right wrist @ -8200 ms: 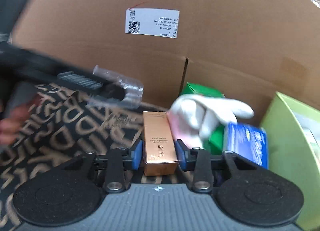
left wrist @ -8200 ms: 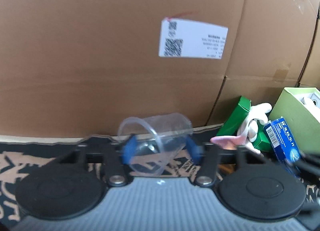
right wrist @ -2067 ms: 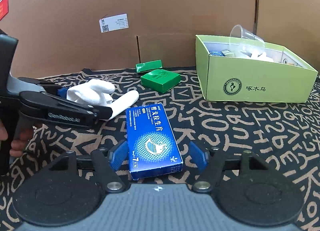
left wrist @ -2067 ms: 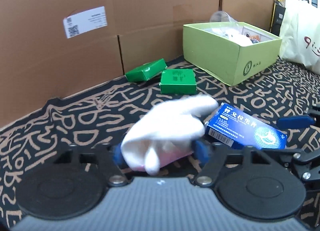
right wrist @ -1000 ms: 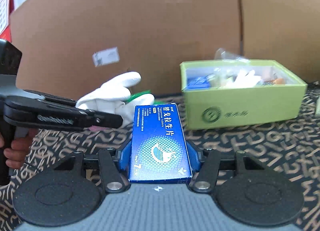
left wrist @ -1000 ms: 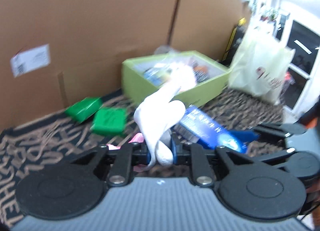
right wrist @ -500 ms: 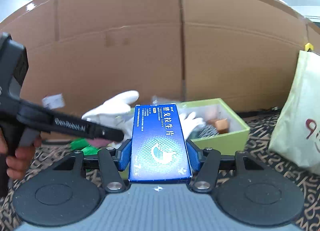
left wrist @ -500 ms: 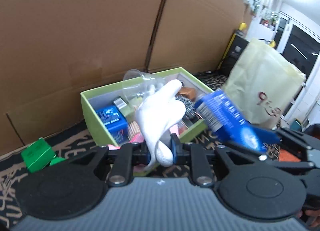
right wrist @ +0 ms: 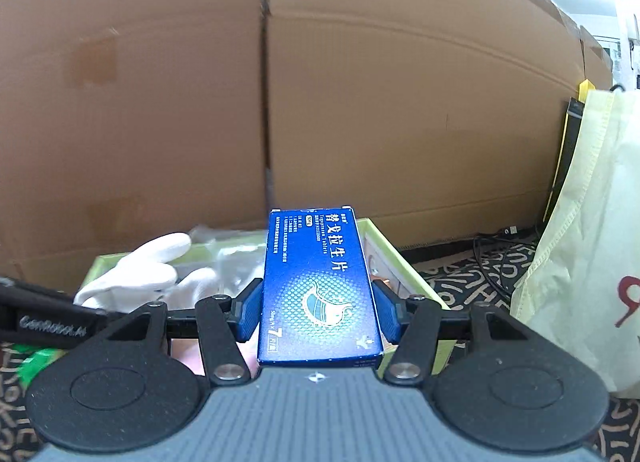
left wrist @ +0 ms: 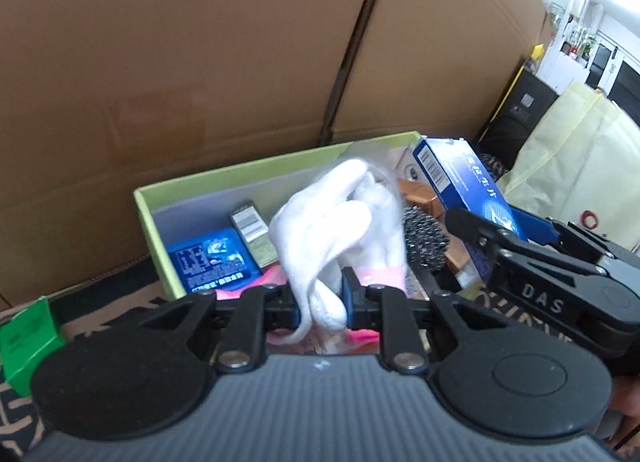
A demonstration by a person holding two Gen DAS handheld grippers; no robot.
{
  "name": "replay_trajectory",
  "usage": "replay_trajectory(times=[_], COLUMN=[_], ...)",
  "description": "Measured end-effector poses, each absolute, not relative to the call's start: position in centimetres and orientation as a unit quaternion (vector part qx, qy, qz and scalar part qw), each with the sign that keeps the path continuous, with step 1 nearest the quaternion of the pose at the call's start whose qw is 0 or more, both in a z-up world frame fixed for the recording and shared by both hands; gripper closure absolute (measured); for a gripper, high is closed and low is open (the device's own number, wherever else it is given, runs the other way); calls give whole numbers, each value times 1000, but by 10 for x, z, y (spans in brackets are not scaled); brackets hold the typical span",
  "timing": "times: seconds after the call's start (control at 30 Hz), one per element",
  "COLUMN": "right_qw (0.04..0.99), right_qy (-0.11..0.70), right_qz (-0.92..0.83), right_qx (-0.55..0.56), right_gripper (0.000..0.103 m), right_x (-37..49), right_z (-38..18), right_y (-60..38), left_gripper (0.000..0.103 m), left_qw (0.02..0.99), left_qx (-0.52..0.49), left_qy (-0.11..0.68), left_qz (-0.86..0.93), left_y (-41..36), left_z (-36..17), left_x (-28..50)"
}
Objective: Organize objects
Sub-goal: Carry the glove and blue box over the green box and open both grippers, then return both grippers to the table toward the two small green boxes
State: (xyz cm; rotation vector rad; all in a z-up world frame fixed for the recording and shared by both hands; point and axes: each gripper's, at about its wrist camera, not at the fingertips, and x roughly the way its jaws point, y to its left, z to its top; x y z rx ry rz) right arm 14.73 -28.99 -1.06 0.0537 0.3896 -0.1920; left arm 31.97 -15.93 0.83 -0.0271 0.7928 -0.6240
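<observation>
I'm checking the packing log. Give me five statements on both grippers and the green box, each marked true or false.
1. The left gripper is clamped on a white glove. True.
2. The right gripper is empty. False: it holds a blue carton.
3. The green box is empty. False: it already holds a blue pack, a steel scourer and other items.
4. Cardboard stands behind the box. True.
5. The glove lies flat on the mat. False: it hangs from the left gripper over the box.

You've got a soft white cloth glove (left wrist: 340,221), a glossy blue paper carton (right wrist: 320,286), a matt green paperboard box (left wrist: 148,217), a rough steel-wool scourer (left wrist: 424,240), and a matt corrugated cardboard wall (right wrist: 400,101).
</observation>
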Motion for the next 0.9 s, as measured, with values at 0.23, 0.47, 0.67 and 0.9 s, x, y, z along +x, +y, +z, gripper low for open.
replay_trajectory(times=[0.23,0.47,0.67,0.9], right_qw=[970,975,983,991], right_qy=[228,190,146,113], right_qz=[-88,-115,-101,-53], right_qx=[-8,5,34,46], right_gripper=[35,26,21,18], right_x=[173,138,89,38], right_z=[-31,-16,11,22], right_y=[-295,-297,-284,-243], left_gripper=[26,0,0,0], left_qw=[884,910,920,938], left_qx=[-5,1,-27,-59], left_qy=[331,265,249,245], left_qz=[-330,-320,-302,-238], left_y=[-160,-134,-90,-13], left_z=[8,35,52,51], left_x=[310,266,223,176])
